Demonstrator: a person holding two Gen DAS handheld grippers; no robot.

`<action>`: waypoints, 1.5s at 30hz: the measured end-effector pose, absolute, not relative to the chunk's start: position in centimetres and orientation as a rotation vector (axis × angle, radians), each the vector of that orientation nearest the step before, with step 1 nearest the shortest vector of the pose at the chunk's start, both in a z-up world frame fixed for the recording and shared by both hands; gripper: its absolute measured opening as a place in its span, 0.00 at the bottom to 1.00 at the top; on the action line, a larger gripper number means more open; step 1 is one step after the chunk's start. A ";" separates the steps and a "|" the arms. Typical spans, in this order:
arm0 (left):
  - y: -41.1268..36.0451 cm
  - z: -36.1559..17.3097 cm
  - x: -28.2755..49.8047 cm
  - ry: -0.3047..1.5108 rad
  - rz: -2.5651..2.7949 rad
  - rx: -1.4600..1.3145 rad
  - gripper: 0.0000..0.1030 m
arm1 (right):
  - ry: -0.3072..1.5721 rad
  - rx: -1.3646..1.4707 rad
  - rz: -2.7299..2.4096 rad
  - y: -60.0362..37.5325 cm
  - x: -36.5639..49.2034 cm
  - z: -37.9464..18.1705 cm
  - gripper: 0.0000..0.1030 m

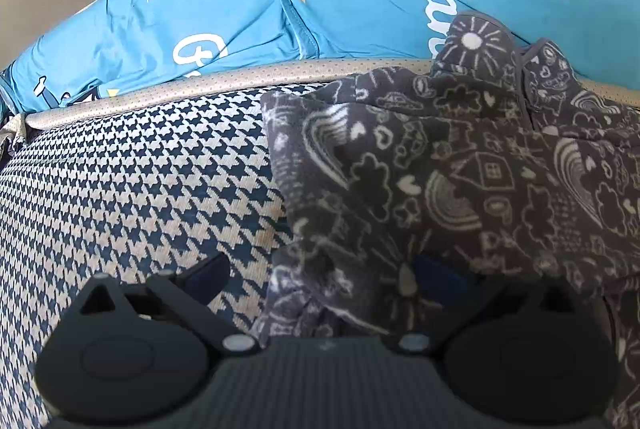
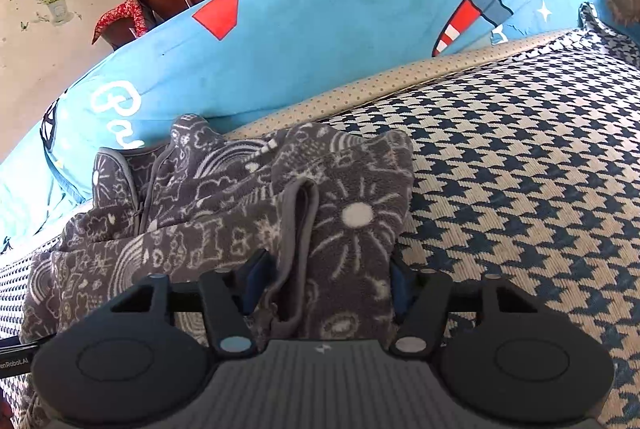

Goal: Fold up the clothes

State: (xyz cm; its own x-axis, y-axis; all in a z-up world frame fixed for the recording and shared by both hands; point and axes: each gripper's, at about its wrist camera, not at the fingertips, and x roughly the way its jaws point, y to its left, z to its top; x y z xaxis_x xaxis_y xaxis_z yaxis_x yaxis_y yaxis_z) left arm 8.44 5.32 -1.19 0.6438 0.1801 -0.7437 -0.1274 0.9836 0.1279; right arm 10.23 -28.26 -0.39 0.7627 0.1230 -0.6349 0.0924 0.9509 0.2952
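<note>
Right gripper [image 2: 326, 279] clamped on a bunched fold of the grey doodle-print garment [image 2: 224, 197]; left gripper [image 1: 320, 277] spread apart at its edge. Garment lies on the houndstooth cushion [image 2: 520, 189]; blue cover [image 2: 320, 41] reads "Pa…"; casing marked "enRobot.AI".

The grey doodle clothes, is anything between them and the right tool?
No, nothing visible is in the way. The grey doodle garment already sits bunched between the right tool fingers, on the houndstooth cushion.
</note>
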 end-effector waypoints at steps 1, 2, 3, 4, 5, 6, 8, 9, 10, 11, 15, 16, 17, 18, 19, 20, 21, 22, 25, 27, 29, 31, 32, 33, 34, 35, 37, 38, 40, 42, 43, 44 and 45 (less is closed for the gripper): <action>5.3 -1.2 8.4 0.852 0.176 0.067 1.00 | 0.704 0.320 0.023 -28.2 10.3 -0.4 0.52; 5.3 -1.3 8.4 0.851 0.177 0.068 1.00 | 0.702 0.321 0.032 -28.2 10.4 -0.4 0.47; 5.2 -1.3 8.4 0.849 0.178 0.069 1.00 | 0.700 0.323 0.041 -28.1 10.4 -0.5 0.44; 5.2 -1.3 8.4 0.848 0.179 0.067 1.00 | 0.698 0.325 0.051 -28.1 10.4 -0.5 0.38; 5.3 -1.4 8.3 0.846 0.180 0.066 1.00 | 0.696 0.328 0.059 -28.0 10.4 -0.4 0.32; 5.3 -1.3 8.3 0.846 0.181 0.065 1.00 | 0.692 0.331 0.064 -27.9 10.4 -0.3 0.30; 5.3 -1.3 8.2 0.847 0.180 0.065 1.00 | 0.685 0.335 0.066 -27.7 10.2 -0.2 0.27; 5.4 -1.2 8.2 0.847 0.179 0.064 1.00 | 0.683 0.338 0.064 -27.7 10.1 -0.1 0.27; 5.4 -1.2 8.1 0.847 0.178 0.062 1.00 | 0.682 0.342 0.062 -27.6 10.1 0.0 0.27; 5.5 -1.1 8.1 0.846 0.177 0.062 1.00 | 0.684 0.352 0.059 -27.7 10.1 -0.1 0.27; 5.7 -0.7 7.8 0.833 0.183 0.069 1.00 | 0.703 0.404 0.039 -28.2 10.4 -0.7 0.35; 5.7 -0.6 7.8 0.831 0.184 0.071 1.00 | 0.702 0.401 0.042 -28.2 10.5 -0.8 0.37; 5.8 -0.6 7.7 0.831 0.184 0.069 1.00 | 0.700 0.391 0.043 -28.0 10.5 -0.8 0.38; 5.8 -0.6 7.7 0.832 0.183 0.066 1.00 | 0.698 0.384 0.043 -27.9 10.5 -0.8 0.40; 5.9 -0.5 7.6 0.834 0.183 0.063 1.00 | 0.697 0.382 0.043 -27.8 10.5 -0.8 0.40; 6.0 -0.5 7.6 0.834 0.182 0.062 1.00 | 0.695 0.380 0.044 -27.8 10.5 -0.8 0.39; 6.1 -0.5 7.5 0.834 0.182 0.063 1.00 | 0.693 0.377 0.044 -27.7 10.5 -0.8 0.37; 6.1 -0.5 7.4 0.832 0.183 0.064 1.00 | 0.691 0.377 0.045 -27.7 10.5 -0.7 0.32; 6.3 -0.3 7.1 0.827 0.184 0.069 1.00 | 0.683 0.376 0.045 -27.4 10.3 -0.4 0.27; 6.4 -0.2 6.8 0.822 0.184 0.073 1.00 | 0.674 0.369 0.043 -27.1 10.2 -0.1 0.26; 6.5 -0.2 6.6 0.818 0.185 0.077 1.00 | 0.661 0.368 0.043 -26.8 10.0 0.3 0.25; 6.7 -0.1 6.4 0.816 0.185 0.078 1.00 | 0.644 0.371 0.049 -26.5 9.9 0.9 0.25; 6.7 -0.1 6.3 0.814 0.185 0.078 1.00 | 0.633 0.368 0.055 -26.2 9.7 1.2 0.25; 6.8 -0.1 6.1 0.813 0.185 0.080 1.00 | 0.622 0.358 0.061 -25.8 9.6 1.6 0.25; 6.9 -0.1 6.0 0.811 0.185 0.083 1.00 | 0.610 0.343 0.067 -25.4 9.5 2.0 0.25; 6.9 -0.1 5.9 0.810 0.185 0.086 1.00 | 0.598 0.321 0.074 -24.9 9.3 2.3 0.25; 6.9 -0.1 5.6 0.810 0.184 0.093 1.00 | 0.583 0.287 0.086 -23.9 9.1 2.7 0.25; 6.9 -0.1 5.5 0.810 0.182 0.095 1.00 | 0.579 0.279 0.093 -23.6 9.1 2.8 0.25; 7.0 -0.2 5.2 0.807 0.177 0.101 1.00 | 0.572 0.267 0.107 -23.0 9.0 3.1 0.25; 7.0 -0.2 5.0 0.804 0.173 0.112 1.00 | 0.566 0.257 0.119 -22.4 8.9 3.3 0.25; 7.1 -0.1 5.0 0.804 0.174 0.114 1.00 | 0.563 0.254 0.124 -22.2 8.9 3.4 0.25; 7.2 -0.1 5.0 0.804 0.174 0.116 1.00 | 0.560 0.254 0.127 -22.0 8.9 3.6 0.25; 7.4 0.0 4.9 0.804 0.177 0.114 1.00 | 0.556 0.257 0.132 -21.9 8.9 3.7 0.25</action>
